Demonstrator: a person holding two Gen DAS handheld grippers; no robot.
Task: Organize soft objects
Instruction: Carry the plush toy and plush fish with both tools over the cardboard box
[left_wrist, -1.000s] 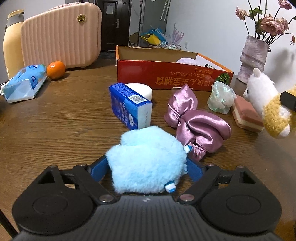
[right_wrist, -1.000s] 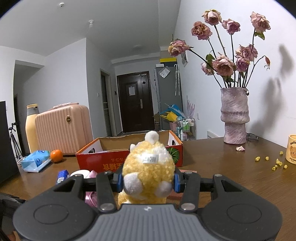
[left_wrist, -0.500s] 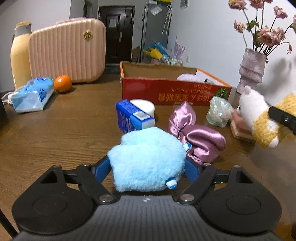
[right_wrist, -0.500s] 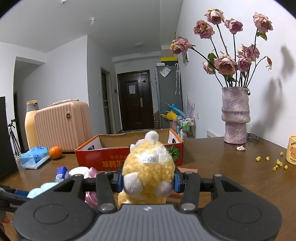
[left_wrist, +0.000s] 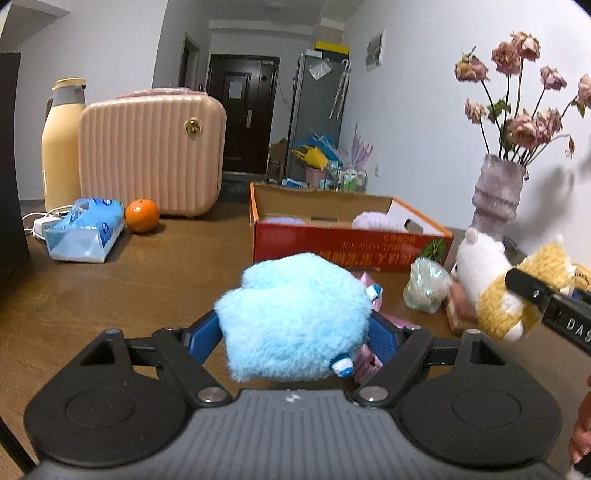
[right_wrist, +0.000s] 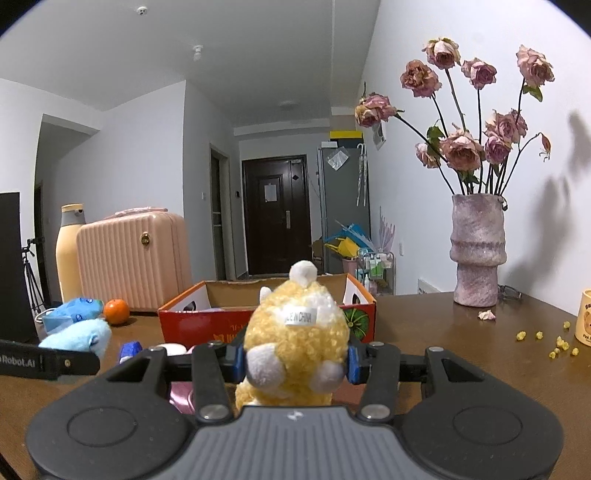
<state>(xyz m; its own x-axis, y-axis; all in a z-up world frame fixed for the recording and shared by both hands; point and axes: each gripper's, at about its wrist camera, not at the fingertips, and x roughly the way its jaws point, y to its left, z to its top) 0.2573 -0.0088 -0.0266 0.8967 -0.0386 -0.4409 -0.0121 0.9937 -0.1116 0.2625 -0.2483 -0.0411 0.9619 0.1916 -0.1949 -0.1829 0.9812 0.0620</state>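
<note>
Beyond, wooden table (left_wrist: 110, 295) holds red box (left_wrist: 332, 243).

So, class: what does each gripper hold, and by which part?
Left gripper: blue plush, squeezed across its body. Right gripper: yellow plush toy, by its lower body.

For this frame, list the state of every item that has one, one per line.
left gripper: shut on blue plush.
blue plush: held, lifted.
right gripper: shut on yellow plush.
yellow plush: held, tag showing.
red box: open, soft items inside.
pink suitcase: closed, upright.
vase: upright, holding wilted roses.
</note>
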